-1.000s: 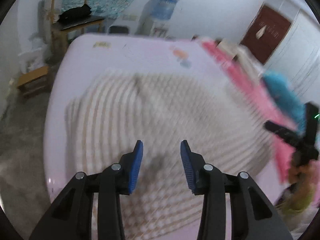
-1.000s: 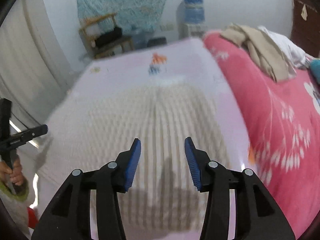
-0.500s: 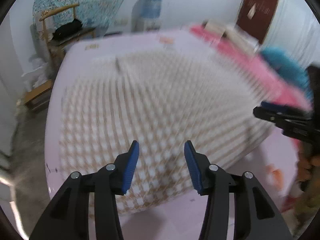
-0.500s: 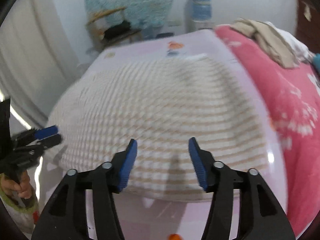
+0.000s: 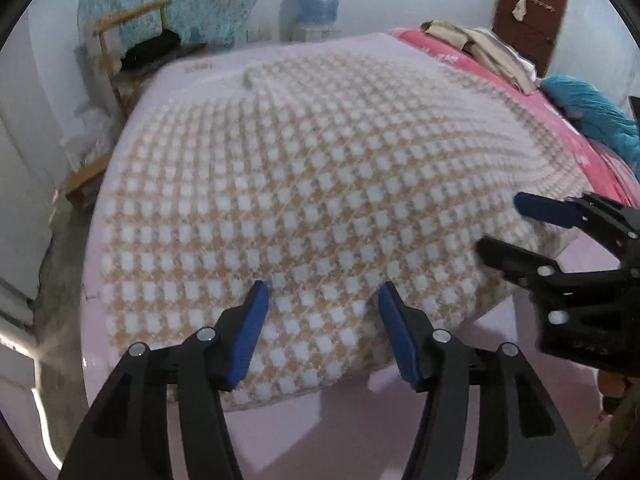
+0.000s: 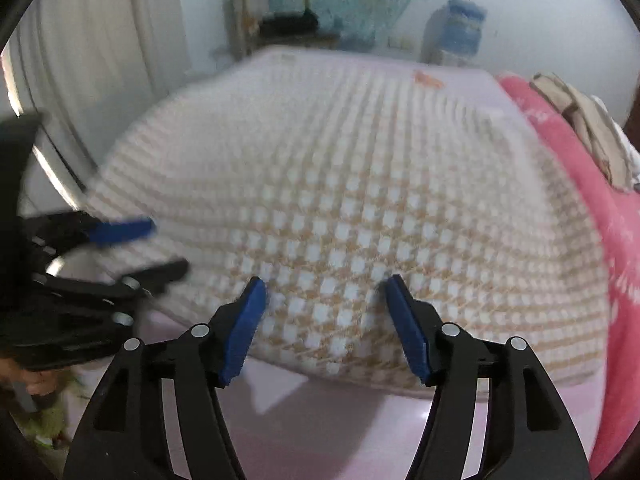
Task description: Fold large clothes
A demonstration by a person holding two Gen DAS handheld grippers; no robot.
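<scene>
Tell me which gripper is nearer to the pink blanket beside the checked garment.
Right. The right gripper works at the near edge of the checked garment on the side where the pink blanket lies; the left gripper is at the other side, further away.

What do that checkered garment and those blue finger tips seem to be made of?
The checkered garment looks like soft woven or knitted cloth, matte, lying draped with rounded edges. The blue pads look like ribbed rubber or plastic on black, slightly glossy, rigid-looking plastic fingers; the exact material is uncertain.
</scene>
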